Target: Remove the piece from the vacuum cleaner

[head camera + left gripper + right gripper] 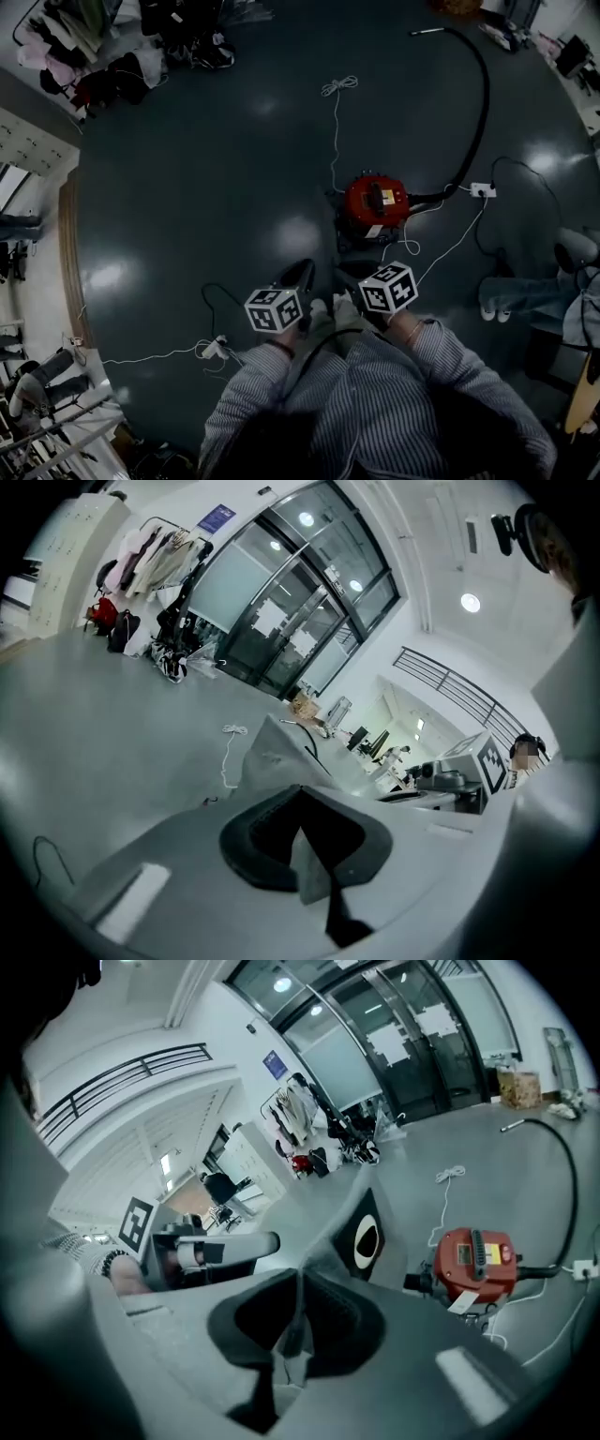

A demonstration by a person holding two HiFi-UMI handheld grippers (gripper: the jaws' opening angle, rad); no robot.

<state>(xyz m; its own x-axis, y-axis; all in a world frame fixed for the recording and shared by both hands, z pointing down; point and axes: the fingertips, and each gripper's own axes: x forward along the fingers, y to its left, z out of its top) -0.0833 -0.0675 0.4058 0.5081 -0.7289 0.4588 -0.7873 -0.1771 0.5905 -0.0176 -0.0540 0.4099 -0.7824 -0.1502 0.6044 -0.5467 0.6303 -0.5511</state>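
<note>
A red canister vacuum cleaner (375,202) stands on the dark floor ahead of me; it also shows at the right of the right gripper view (473,1260). Its black hose (478,103) curves away to a wand tip (427,31) at the far end. My left gripper (298,274) and right gripper (361,277) are held side by side close to my body, short of the vacuum and touching nothing. In the left gripper view the left gripper (272,752) is shut and holds nothing. The right gripper (364,1237) is likewise shut and holds nothing, pointing left of the vacuum.
A white cable (335,122) runs across the floor from the vacuum. A power strip (483,190) lies to its right and another (214,349) at my left. Clothes and bags (84,56) pile up far left. A seated person's legs (525,295) are at right.
</note>
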